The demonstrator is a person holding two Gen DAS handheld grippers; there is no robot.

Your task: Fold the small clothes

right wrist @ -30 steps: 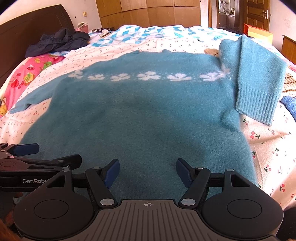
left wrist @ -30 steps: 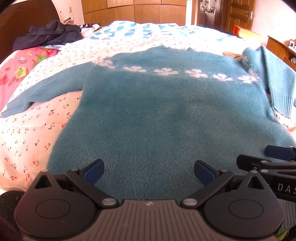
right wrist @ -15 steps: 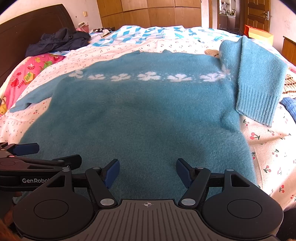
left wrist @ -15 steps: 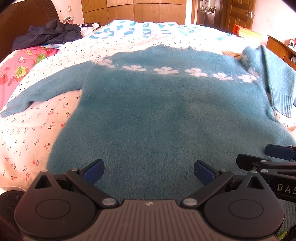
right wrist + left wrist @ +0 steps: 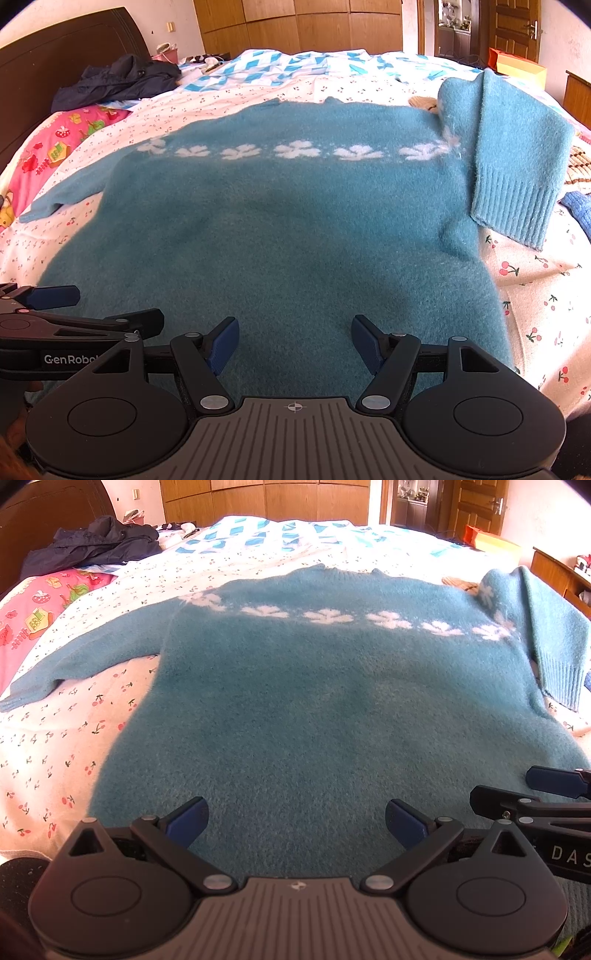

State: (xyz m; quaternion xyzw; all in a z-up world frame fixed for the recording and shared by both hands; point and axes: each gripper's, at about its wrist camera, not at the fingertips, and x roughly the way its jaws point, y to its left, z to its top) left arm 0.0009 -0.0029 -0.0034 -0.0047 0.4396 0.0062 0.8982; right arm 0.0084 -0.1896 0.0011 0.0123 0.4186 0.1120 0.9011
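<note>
A fuzzy teal sweater [image 5: 314, 701] with a row of white flowers lies flat on the bed, its hem nearest me; it also shows in the right wrist view [image 5: 280, 229]. Its left sleeve [image 5: 85, 657] stretches out to the left. Its right sleeve [image 5: 517, 155] is folded back, ribbed cuff towards me. My left gripper [image 5: 295, 819] is open and empty over the hem's left part. My right gripper [image 5: 294, 341] is open and empty over the hem's right part, beside the left one [image 5: 55, 297].
The bed has a white cherry-print sheet [image 5: 55, 746]. A pink cartoon cloth [image 5: 33, 616] and a dark jacket [image 5: 92, 546] lie at the far left by the headboard. A blue-white quilt [image 5: 288, 535] lies beyond the sweater. Wooden wardrobes and a door stand behind.
</note>
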